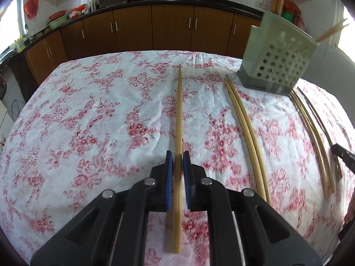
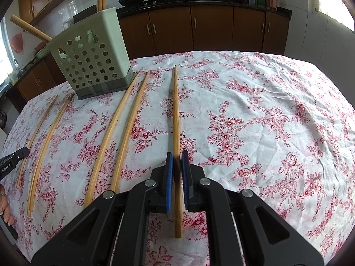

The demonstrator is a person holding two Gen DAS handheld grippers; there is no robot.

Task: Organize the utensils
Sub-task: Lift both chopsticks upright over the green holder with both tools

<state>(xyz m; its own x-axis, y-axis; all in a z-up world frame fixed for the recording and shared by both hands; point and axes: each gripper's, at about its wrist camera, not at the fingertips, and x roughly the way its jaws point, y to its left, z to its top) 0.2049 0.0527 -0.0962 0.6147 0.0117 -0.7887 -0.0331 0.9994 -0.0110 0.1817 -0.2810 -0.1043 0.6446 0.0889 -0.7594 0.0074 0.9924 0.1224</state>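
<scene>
On the floral-clothed bench [image 2: 266, 102], each gripper, left [image 1: 176, 155] and right [image 2: 176, 155], had fingers narrowed around a bamboo chopstick [image 1: 178, 110] [image 2: 176, 110]; perforated green plastic holder [image 2: 93, 59] stood near the far edge.

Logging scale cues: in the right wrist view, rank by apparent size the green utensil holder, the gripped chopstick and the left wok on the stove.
1. green utensil holder
2. gripped chopstick, long but thin, near the camera
3. left wok, far off, so real size unsure
</scene>
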